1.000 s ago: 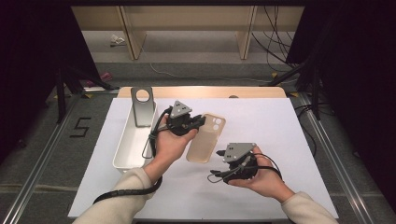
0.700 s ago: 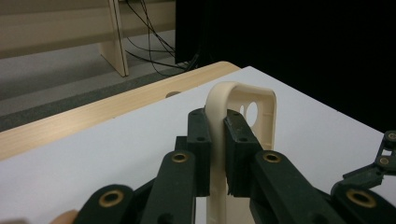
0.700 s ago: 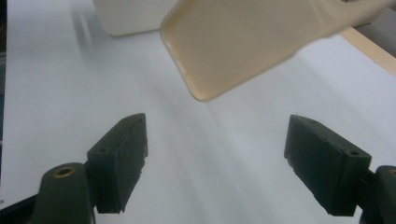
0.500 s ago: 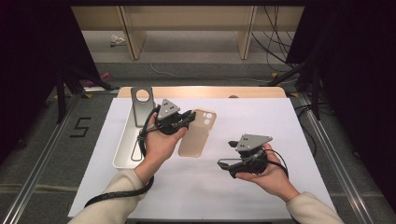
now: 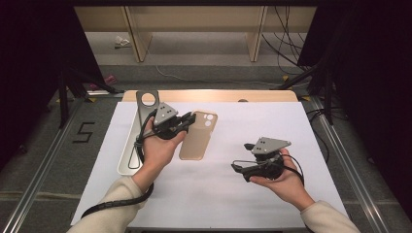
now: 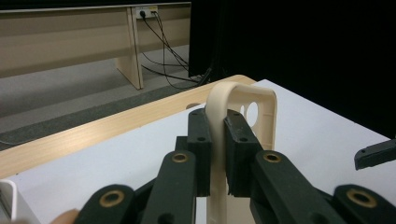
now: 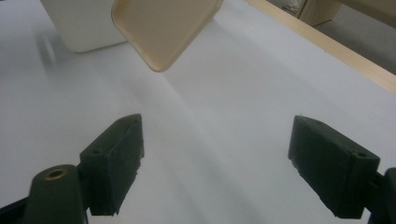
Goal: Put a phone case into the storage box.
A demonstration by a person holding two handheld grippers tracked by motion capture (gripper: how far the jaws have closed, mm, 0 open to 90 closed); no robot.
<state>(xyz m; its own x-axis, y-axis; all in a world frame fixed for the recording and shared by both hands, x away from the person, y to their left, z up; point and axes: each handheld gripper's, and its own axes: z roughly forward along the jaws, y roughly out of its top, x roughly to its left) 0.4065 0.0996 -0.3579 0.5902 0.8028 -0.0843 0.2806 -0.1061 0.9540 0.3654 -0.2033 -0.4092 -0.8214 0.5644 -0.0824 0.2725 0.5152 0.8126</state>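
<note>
A beige phone case (image 5: 198, 140) hangs over the white sheet, and my left gripper (image 5: 188, 120) is shut on the edge near its camera cut-out. In the left gripper view the two pads pinch the case's rim (image 6: 215, 100) between them. My right gripper (image 5: 239, 168) is held low to the right of the case, pointing left. Its jaws have just been opening and stand wide with nothing between them (image 7: 217, 158). In the right gripper view the case's lower corner (image 7: 166, 32) floats ahead of those jaws, apart from them.
A long pale tray (image 5: 127, 156) lies along the sheet's left side, with a grey plate (image 5: 145, 103) with a round hole at its far end. The wooden table edge (image 5: 214, 95) runs behind. Cables lie on the floor beyond.
My left gripper has carried the case left and farther back. The right gripper has drawn off to the right, away from the case, with its jaws wider.
</note>
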